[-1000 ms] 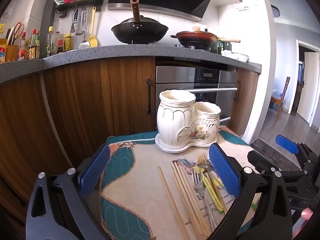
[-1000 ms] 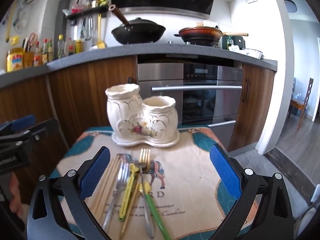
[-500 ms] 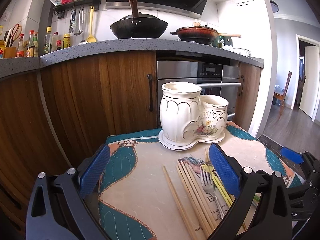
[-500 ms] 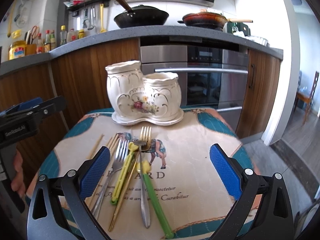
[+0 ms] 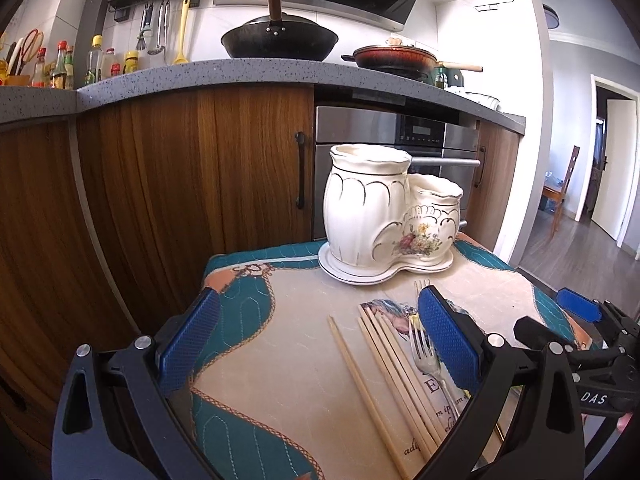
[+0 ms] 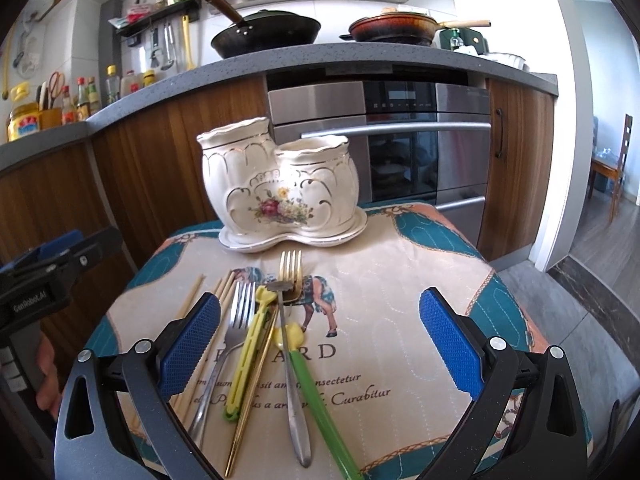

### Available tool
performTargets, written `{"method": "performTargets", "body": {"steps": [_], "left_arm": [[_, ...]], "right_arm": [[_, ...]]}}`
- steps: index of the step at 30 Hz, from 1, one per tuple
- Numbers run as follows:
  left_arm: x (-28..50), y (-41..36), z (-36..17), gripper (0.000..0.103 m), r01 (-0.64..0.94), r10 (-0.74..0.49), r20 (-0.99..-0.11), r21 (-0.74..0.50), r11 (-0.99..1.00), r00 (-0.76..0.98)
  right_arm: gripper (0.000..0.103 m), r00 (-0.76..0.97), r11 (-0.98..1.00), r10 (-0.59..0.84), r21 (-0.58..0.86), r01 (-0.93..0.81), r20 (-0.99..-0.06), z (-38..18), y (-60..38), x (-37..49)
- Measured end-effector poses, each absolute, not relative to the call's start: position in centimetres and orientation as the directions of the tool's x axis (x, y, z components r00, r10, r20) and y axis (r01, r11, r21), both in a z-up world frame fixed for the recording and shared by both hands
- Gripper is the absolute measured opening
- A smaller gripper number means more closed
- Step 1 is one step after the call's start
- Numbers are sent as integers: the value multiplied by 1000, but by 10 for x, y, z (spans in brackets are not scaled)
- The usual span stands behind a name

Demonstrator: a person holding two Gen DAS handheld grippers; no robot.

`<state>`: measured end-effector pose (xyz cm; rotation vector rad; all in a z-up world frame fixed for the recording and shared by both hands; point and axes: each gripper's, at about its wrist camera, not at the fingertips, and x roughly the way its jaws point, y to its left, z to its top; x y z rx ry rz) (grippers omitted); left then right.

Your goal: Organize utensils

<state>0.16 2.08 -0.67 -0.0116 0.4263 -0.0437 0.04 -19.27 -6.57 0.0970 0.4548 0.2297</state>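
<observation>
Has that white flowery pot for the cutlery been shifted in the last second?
Cannot tell. The ceramic utensil holder sits larger and lower against the oven in the right wrist view, but the whole kitchen shifts too, so the camera moved.

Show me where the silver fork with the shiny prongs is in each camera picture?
Left wrist view: the silver metal fork lies lower right, beside the wooden chopsticks, tucked against the left gripper's right blue pad.
Right wrist view: it lies lower left of centre, just right of the chopsticks.
Shared landmark: the cream ceramic double-pot holder.
</observation>
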Motion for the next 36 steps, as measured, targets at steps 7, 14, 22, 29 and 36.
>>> {"method": "performTargets", "body": {"steps": [7, 14, 22, 29, 36], "left_arm": [[4, 17, -10, 98, 42, -42, -426, -11, 999, 904], [3, 17, -10, 98, 41, -46, -425, -21, 999, 904], [3, 16, -10, 98, 41, -44, -426, -17, 999, 904], [3, 15, -10, 98, 40, -42, -427, -16, 999, 903], [3, 14, -11, 98, 36, -36, -424, -9, 999, 905]], "right_arm": [[99, 864, 968, 247, 153, -199, -438, -68, -193, 1], [99, 865, 969, 243, 147, -197, -439, -69, -193, -1], [99, 861, 968, 247, 147, -201, -445, -70, -193, 0], [99, 867, 971, 236, 142, -193, -438, -72, -193, 0], [99, 878, 971, 235, 132, -197, -417, -74, -192, -1]]}}
